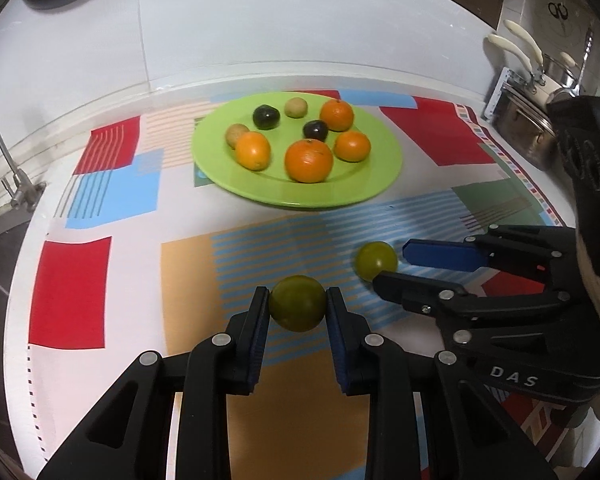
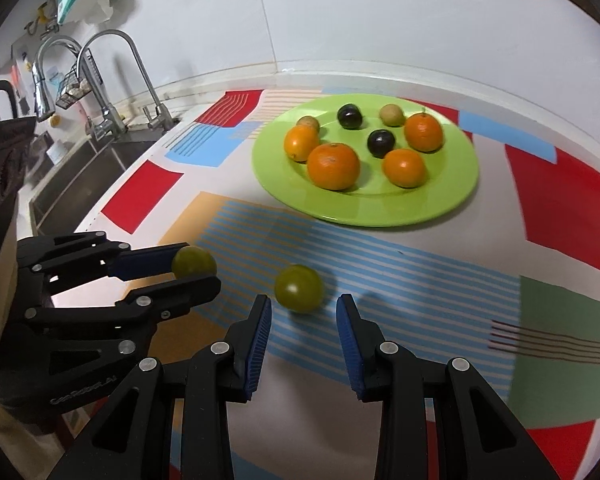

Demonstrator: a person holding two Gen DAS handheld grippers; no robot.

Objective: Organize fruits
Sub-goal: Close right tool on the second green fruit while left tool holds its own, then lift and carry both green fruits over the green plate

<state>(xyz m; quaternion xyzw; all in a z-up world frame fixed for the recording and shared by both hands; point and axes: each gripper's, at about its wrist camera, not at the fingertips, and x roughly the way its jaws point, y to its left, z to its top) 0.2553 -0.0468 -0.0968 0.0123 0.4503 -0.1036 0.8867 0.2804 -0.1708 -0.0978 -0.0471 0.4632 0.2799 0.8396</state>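
My left gripper (image 1: 298, 296) is shut on a green round fruit (image 1: 297, 303), held just above the patterned cloth; it also shows in the right wrist view (image 2: 194, 261). A second green fruit (image 1: 376, 260) lies on the cloth, also seen in the right wrist view (image 2: 299, 288). My right gripper (image 2: 304, 306) is open, its fingers just short of that fruit on either side; the left wrist view shows it too (image 1: 388, 266). A green plate (image 1: 372, 184) farther back holds several oranges (image 1: 309, 160), two dark fruits (image 1: 266, 117) and two small tan ones (image 1: 296, 107).
A patterned cloth (image 1: 100, 184) covers the counter. A sink with taps (image 2: 100, 120) is at the left edge. Pots with white handles (image 1: 528, 120) stand at the right. A white wall runs behind the plate.
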